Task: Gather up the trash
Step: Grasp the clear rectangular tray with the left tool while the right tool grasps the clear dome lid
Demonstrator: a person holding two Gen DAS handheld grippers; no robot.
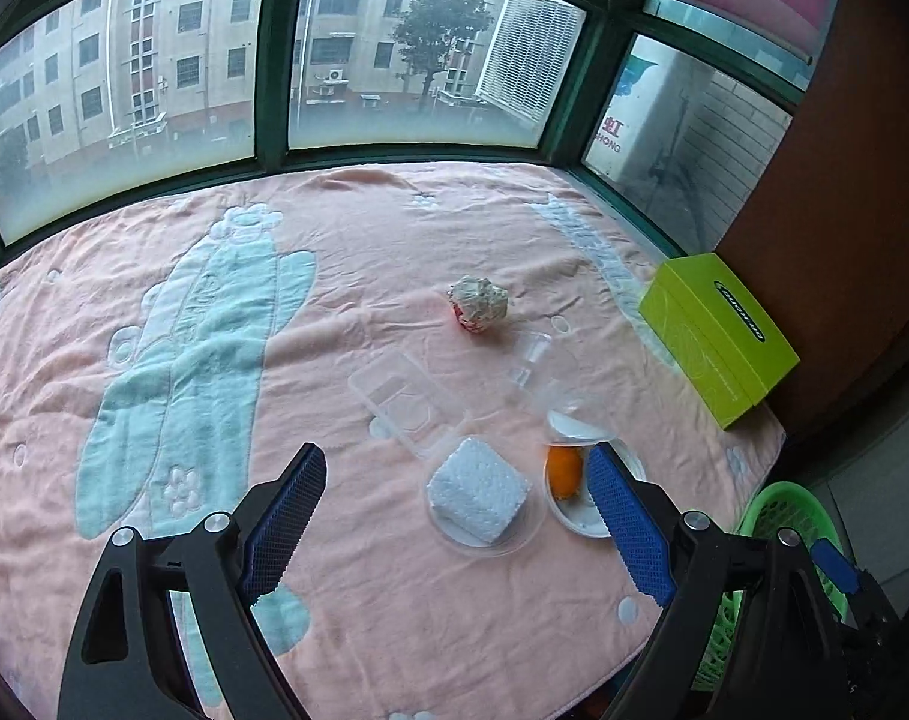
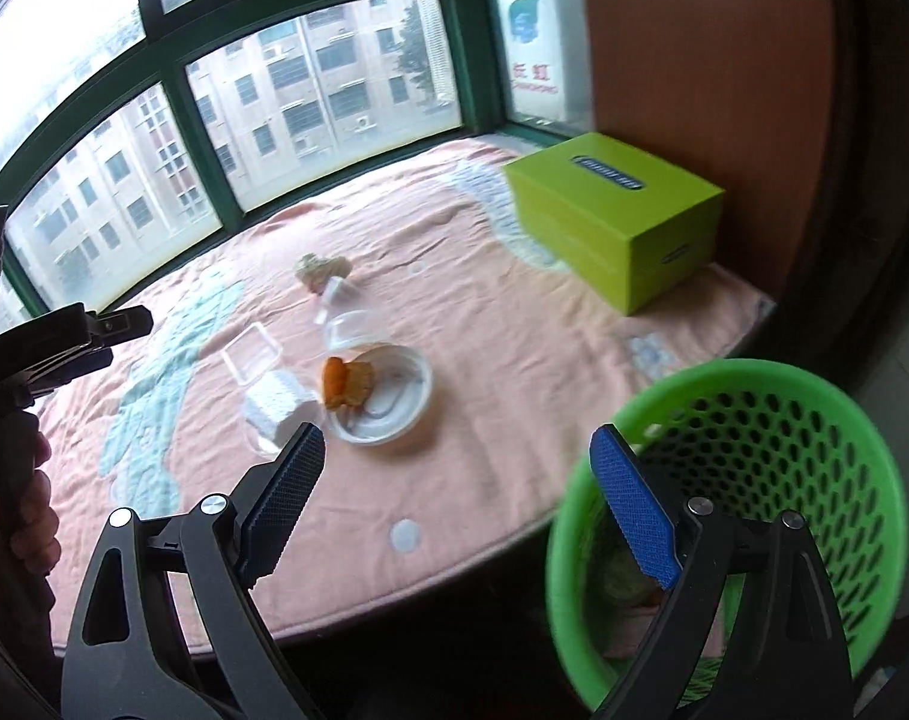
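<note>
Left wrist view: left gripper (image 1: 457,483), jaws wide and empty, above the blanket (image 1: 346,276); bare cloth lies left of the bowl (image 1: 580,519), which holds orange peel (image 1: 563,469), a foam block (image 1: 478,489) just left. Right wrist view: right gripper (image 2: 457,462), jaws wide and empty; basket (image 2: 754,480) stands right of the bowl (image 2: 394,414), off the blanket's edge, contents unclear.

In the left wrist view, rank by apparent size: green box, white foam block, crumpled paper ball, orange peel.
1. green box
2. white foam block, though it lies nearer the camera
3. crumpled paper ball
4. orange peel, partly hidden behind a gripper finger
</note>
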